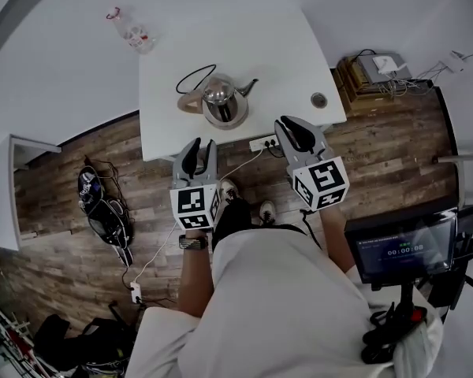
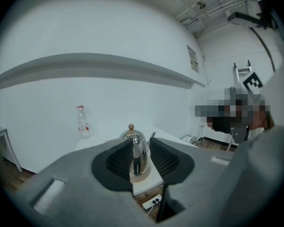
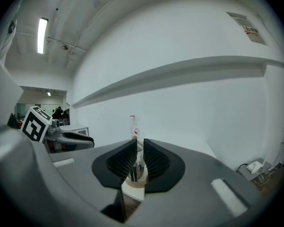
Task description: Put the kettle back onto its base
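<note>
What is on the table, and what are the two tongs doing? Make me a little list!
table: white, over a wooden floor
kettle: shiny silver, upright, sitting on its base
base: tan disc under the kettle, black cord looping behind it
bottle: clear, at the table's far left corner
small round thing: near the right edge, too small to tell what it is
left tongs: open, empty, off the table's near edge
right tongs: open by a narrow gap, empty, also short of the kettle
</note>
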